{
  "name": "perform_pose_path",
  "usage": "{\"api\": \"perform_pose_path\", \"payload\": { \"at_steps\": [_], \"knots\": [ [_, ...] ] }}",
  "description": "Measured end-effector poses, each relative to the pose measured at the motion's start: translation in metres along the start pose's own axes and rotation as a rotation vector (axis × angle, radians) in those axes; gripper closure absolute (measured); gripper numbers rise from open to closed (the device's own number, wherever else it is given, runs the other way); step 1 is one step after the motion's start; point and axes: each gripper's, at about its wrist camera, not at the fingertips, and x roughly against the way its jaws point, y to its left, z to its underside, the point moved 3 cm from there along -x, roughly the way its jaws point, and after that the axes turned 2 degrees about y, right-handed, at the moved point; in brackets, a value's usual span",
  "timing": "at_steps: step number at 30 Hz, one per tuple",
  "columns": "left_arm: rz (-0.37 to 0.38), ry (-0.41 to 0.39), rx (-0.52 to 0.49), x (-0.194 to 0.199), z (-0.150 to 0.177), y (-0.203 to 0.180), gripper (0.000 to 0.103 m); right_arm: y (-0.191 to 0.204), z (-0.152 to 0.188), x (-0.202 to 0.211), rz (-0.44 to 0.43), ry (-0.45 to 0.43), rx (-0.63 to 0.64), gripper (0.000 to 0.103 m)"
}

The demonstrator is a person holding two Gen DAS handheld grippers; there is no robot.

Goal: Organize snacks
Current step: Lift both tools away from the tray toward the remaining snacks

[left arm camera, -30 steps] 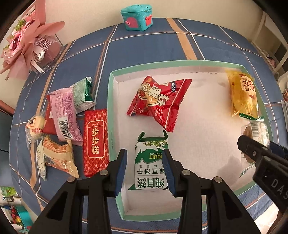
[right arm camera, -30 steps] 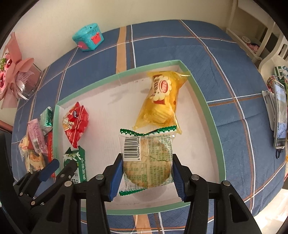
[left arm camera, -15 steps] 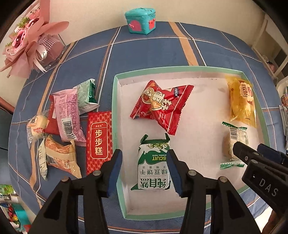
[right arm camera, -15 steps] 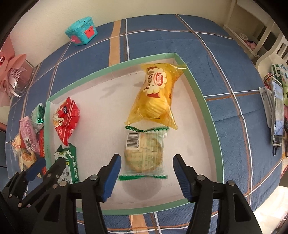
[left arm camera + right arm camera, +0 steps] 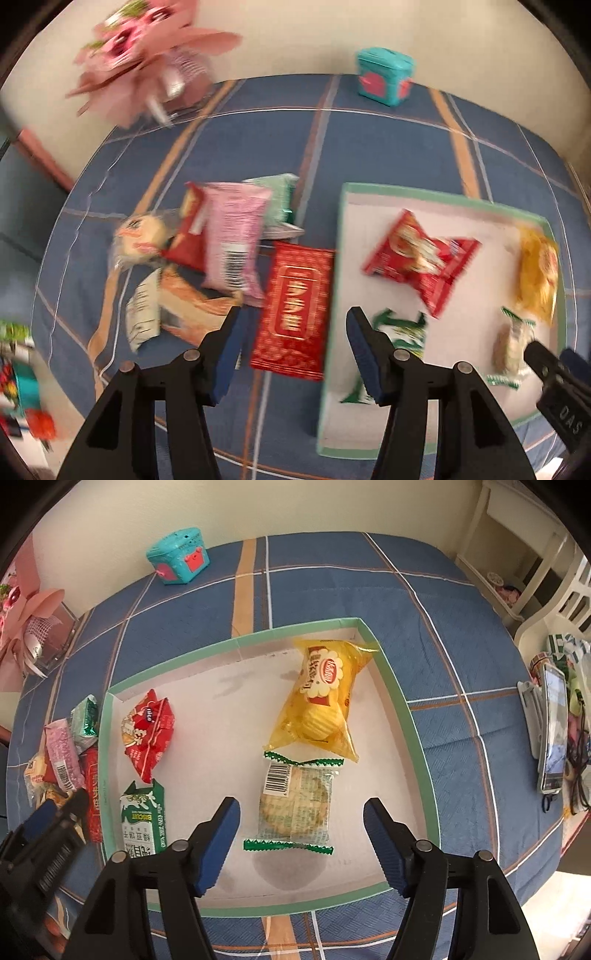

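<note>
A green-rimmed white tray (image 5: 413, 716) holds a yellow chip bag (image 5: 321, 698), a clear cookie packet (image 5: 295, 805), a red snack bag (image 5: 147, 731) and a green biscuit pack (image 5: 144, 819). My right gripper (image 5: 301, 845) is open and empty above the cookie packet's near end. My left gripper (image 5: 295, 354) is open and empty above a red flat packet (image 5: 295, 310) that lies on the cloth just left of the tray (image 5: 343, 229). A pile of loose snacks, with a pink packet (image 5: 232, 240) on top, lies further left.
A teal toy box (image 5: 177, 555) stands at the back by the wall. A pink bouquet (image 5: 155, 62) is at the back left. A phone on a stand (image 5: 552, 731) sits at the right table edge. The blue plaid cloth (image 5: 332, 583) covers the table.
My left gripper has swung left from over the green biscuit pack to over the red flat packet. My right gripper has let go of the cookie packet, opened wide and drawn back.
</note>
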Motion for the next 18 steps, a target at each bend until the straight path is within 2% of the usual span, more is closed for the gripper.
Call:
{"api": "perform_pose_path", "payload": {
  "at_steps": [7,15,16,17,18],
  "knots": [
    [0.003,0.021,0.064,0.001,0.006,0.011,0.045,0.012,0.004,0.001,-0.003,-0.011,0.04,0.03],
    [0.0,0.022,0.052,-0.001,0.005,0.009,0.044,0.01,0.005,0.002,0.007,-0.009,0.035,0.03],
    [0.002,0.024,0.054,0.001,0.006,0.009,0.039,0.01,0.006,0.002,0.009,-0.009,0.035,0.03],
    [0.003,0.024,0.055,0.001,0.007,0.009,0.029,0.01,0.005,0.002,0.01,-0.01,0.037,0.03],
    [0.004,0.022,0.057,0.001,0.007,0.01,0.026,0.01,0.005,0.002,0.013,-0.012,0.04,0.028]
  ]
}}
